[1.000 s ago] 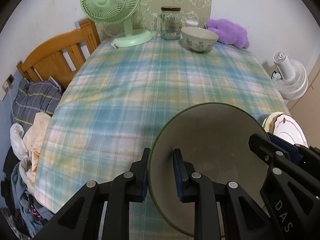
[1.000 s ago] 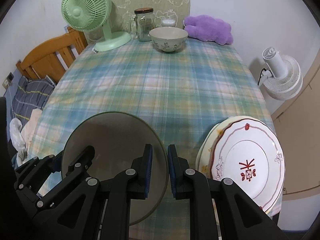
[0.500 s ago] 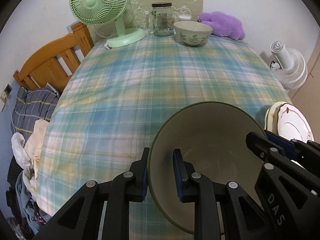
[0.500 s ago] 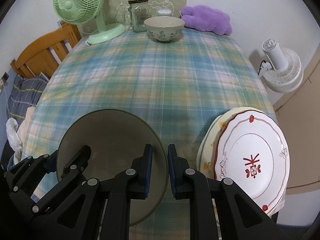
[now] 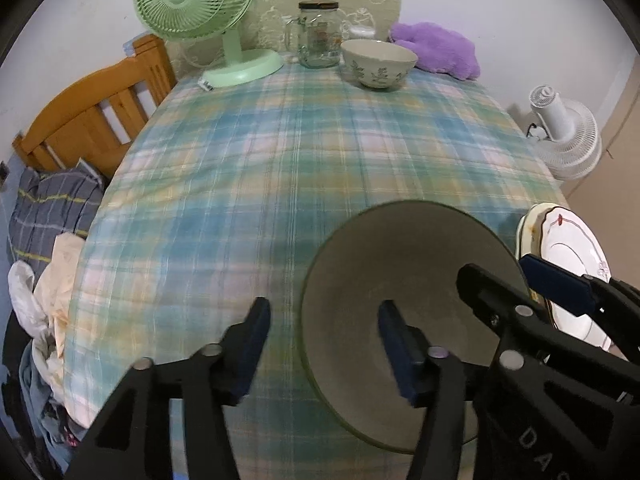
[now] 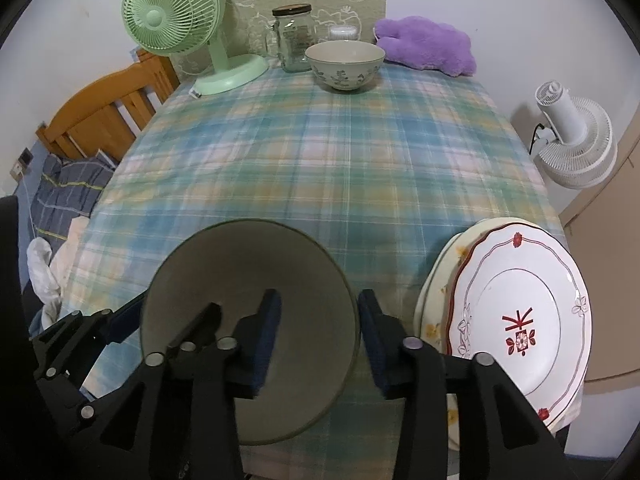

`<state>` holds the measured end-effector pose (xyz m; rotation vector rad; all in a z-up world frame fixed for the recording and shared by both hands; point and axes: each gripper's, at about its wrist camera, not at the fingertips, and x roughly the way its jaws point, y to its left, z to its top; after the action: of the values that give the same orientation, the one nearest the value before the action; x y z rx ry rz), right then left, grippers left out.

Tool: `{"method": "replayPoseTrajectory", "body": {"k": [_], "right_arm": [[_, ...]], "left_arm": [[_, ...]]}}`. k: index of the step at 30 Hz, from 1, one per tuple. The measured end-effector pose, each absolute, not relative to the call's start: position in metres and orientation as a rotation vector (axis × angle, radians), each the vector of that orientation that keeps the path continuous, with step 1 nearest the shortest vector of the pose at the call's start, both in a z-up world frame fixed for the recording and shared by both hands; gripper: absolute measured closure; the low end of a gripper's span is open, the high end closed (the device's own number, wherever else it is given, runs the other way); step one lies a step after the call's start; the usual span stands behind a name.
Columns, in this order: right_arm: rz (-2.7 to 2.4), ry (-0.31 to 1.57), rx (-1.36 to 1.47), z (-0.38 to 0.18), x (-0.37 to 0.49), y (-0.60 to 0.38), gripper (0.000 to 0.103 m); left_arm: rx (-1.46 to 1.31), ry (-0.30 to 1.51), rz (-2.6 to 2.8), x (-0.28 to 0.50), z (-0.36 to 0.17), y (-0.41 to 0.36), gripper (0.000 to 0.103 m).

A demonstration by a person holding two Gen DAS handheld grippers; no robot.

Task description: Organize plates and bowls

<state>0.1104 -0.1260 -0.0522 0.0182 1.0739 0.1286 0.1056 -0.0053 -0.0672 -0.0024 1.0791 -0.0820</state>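
Note:
A large grey-green bowl (image 5: 404,264) sits on the plaid tablecloth at the near edge; it also shows in the right wrist view (image 6: 240,280). My left gripper (image 5: 322,340) is open and straddles the bowl's left rim. My right gripper (image 6: 318,330) is open and straddles its right rim. A stack of plates (image 6: 520,320), topped by a white plate with red marks, lies to the right; its edge shows in the left wrist view (image 5: 568,248). A floral bowl (image 5: 378,62) stands at the far end, also seen in the right wrist view (image 6: 345,63).
At the far end stand a green table fan (image 5: 200,12), a glass jar (image 5: 319,34) and a purple plush (image 5: 436,48). A wooden bed frame (image 5: 92,116) and clothes are to the left. A white floor fan (image 5: 564,136) is to the right.
Both grippers have opened and let go of the bowl's rim. Both cameras have dropped a little, and the bowl now rests on the table.

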Motion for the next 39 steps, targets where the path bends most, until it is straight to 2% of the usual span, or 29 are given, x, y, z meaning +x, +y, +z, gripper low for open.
{"method": "replayPoseTrajectory", "body": {"k": [2,5,15,29,39], "right_arm": [[0.121,1.064,0.023,-0.047,0.11,-0.123,0.046],[0.109,1.056,0.035,-0.04,0.111,-0.116,0.043],[0.037,1.033,0.095,-0.016,0.127,-0.099,0.039],[-0.072,0.937,0.12,0.033,0.185,-0.117,0.035],[-0.018,0.893,0.094,0.045,0.242,-0.141,0.035]], "left_arm": [[0.002,1.076,-0.102,0.108,-0.063,-0.001,0.036],[0.012,1.064,-0.147,0.112,-0.056,0.004,0.028],[0.017,1.042,-0.249,0.142,-0.033,0.014,0.021],[0.008,0.94,-0.265,0.207,0.013,-0.002,0.02],[-0.008,0.902,-0.162,0.254,0.024,-0.026,0.02]]}}
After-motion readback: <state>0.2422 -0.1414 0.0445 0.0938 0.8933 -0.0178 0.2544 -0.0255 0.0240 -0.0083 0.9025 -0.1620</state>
